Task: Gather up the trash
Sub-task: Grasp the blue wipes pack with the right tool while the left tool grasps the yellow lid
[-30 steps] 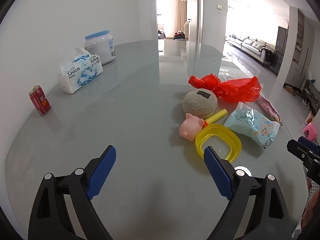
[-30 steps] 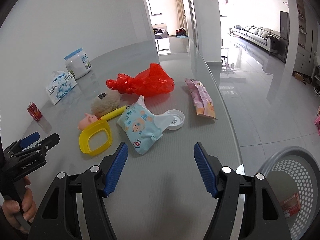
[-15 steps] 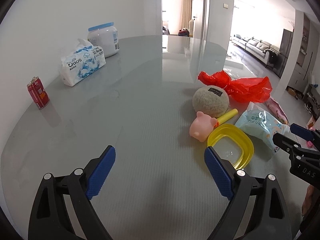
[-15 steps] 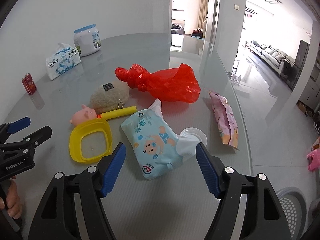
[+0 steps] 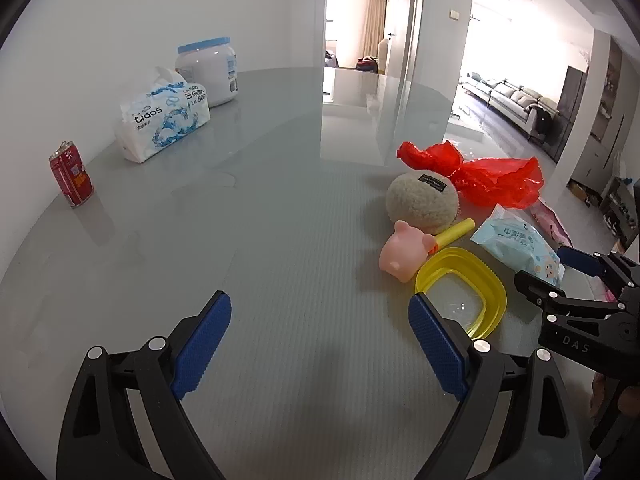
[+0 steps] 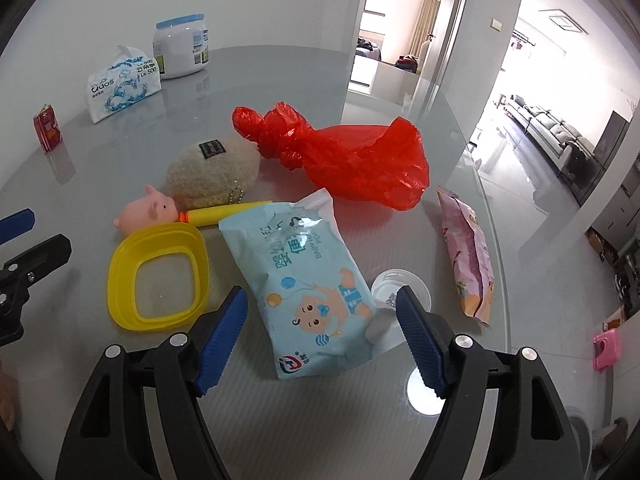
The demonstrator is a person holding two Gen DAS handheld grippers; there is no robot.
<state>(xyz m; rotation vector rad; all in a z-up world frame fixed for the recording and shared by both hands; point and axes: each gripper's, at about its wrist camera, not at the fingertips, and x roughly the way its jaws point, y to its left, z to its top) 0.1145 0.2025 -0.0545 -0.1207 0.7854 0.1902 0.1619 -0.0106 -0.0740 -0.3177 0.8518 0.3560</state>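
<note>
On the grey glass table lie a light blue baby-wipes pack [image 6: 308, 280], a red plastic bag [image 6: 344, 152], a pink snack wrapper [image 6: 468, 256], a clear lid [image 6: 400, 288] and a red can [image 6: 47, 128]. My right gripper [image 6: 320, 336] is open and empty, its fingers on either side of the near end of the wipes pack, slightly above it. My left gripper [image 5: 320, 344] is open and empty over bare table, left of the yellow dish [image 5: 460, 290]. The wipes pack [image 5: 520, 246], bag [image 5: 492, 176] and can [image 5: 71, 178] also show in the left wrist view.
A fuzzy beige ball [image 6: 212, 172], a pink pig toy [image 6: 146, 214] and a yellow tube [image 6: 224, 212] lie by the yellow dish [image 6: 156, 280]. A tissue pack [image 6: 122, 88] and a white jar [image 6: 182, 50] stand at the back left. The table's right edge [image 6: 508, 280] is close.
My right gripper has swung left and forward from the table's edge and floor basket to straddle the wipes pack. My left gripper has moved slightly left.
</note>
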